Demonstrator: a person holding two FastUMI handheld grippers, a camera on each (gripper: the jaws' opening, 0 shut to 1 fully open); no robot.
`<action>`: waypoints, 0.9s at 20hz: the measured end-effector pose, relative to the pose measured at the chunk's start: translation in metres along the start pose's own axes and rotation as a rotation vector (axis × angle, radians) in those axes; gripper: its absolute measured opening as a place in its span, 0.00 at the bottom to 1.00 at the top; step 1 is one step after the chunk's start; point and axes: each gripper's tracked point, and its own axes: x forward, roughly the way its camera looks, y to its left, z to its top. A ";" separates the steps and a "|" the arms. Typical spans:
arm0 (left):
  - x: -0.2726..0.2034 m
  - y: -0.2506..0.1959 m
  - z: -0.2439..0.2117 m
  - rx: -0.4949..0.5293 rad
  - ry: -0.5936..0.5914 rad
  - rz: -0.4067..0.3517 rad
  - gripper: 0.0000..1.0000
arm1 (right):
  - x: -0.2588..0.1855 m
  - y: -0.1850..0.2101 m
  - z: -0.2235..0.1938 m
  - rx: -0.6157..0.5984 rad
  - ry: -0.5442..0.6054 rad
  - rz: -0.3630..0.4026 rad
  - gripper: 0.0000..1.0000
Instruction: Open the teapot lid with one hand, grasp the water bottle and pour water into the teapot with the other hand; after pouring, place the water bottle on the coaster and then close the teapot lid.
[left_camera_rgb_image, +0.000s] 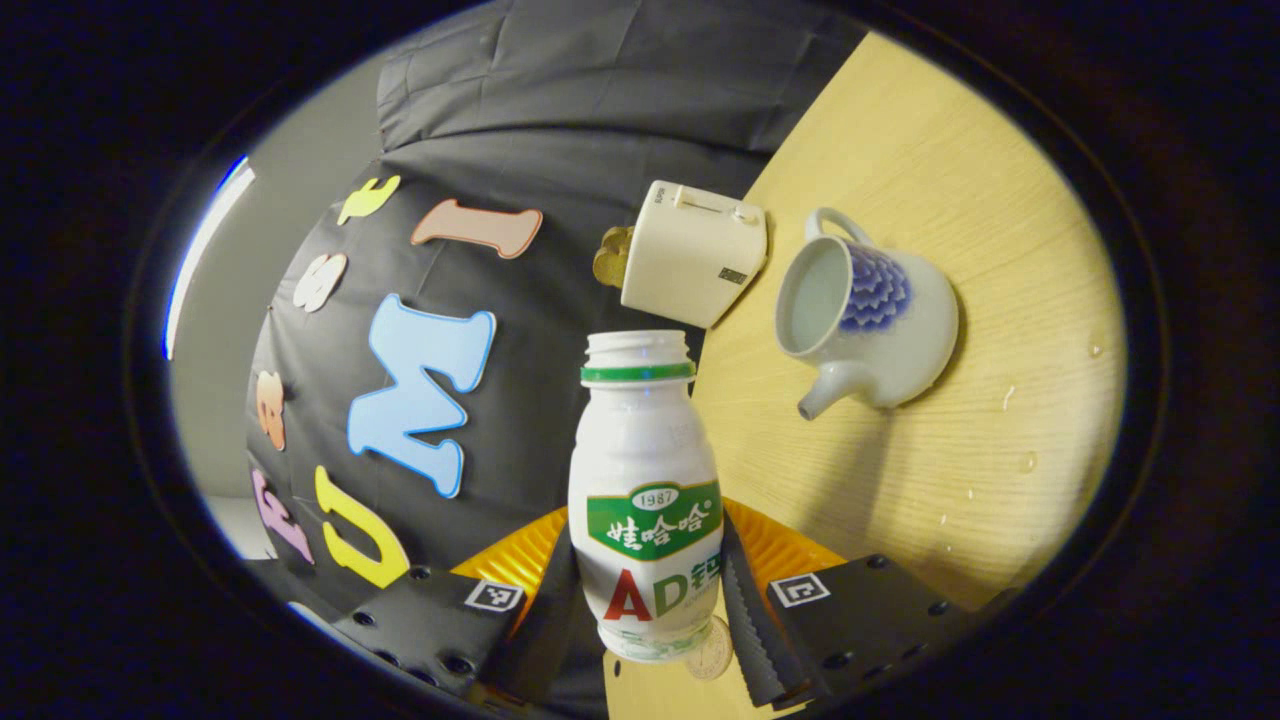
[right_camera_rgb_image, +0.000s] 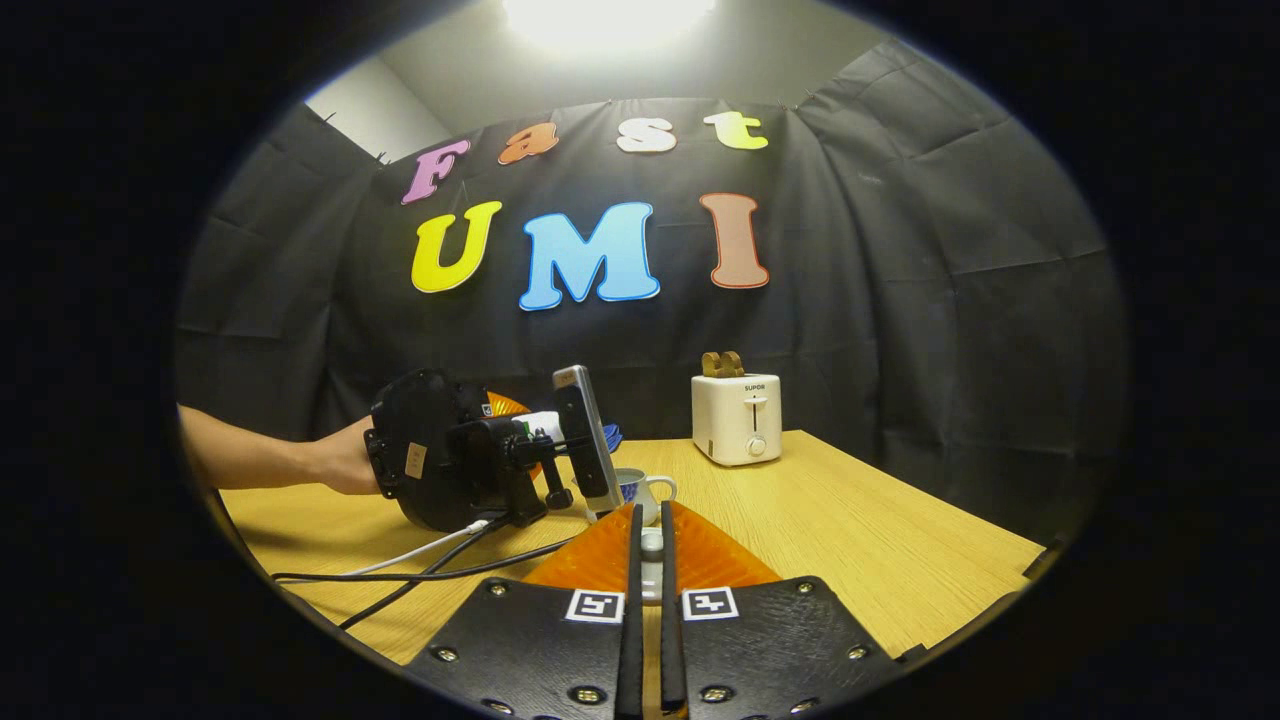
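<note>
In the left gripper view a white water bottle (left_camera_rgb_image: 645, 480) with a green label and no cap stands between the fingers of my left gripper (left_camera_rgb_image: 648, 575), which is shut on its lower body. Beyond it, the white teapot (left_camera_rgb_image: 870, 320) with a blue pattern sits lidless on the wooden table, its spout toward me. The whole view is tilted. In the right gripper view my right gripper (right_camera_rgb_image: 650, 545) is nearly closed on the teapot lid (right_camera_rgb_image: 651, 545), whose small white knob shows in the narrow gap. The left gripper (right_camera_rgb_image: 470, 460) and the hand holding it hover over the teapot (right_camera_rgb_image: 640, 488).
A cream toaster (right_camera_rgb_image: 738, 418) with bread in it stands at the back of the wooden table (right_camera_rgb_image: 850, 530). Cables (right_camera_rgb_image: 420, 570) trail from the left gripper across the table. Water drops (left_camera_rgb_image: 1010, 395) lie near the teapot. A small round disc (left_camera_rgb_image: 712, 652) shows under the bottle.
</note>
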 end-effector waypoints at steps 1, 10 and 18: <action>0.000 -0.001 0.000 0.009 0.000 -0.007 0.76 | 0.000 -0.001 0.000 0.003 -0.001 -0.002 0.07; 0.003 -0.006 0.008 0.154 -0.009 0.004 0.75 | 0.001 -0.002 -0.002 0.012 0.011 0.000 0.07; 0.000 -0.002 0.018 0.261 -0.027 -0.005 0.80 | 0.000 -0.003 -0.001 0.010 0.008 0.000 0.07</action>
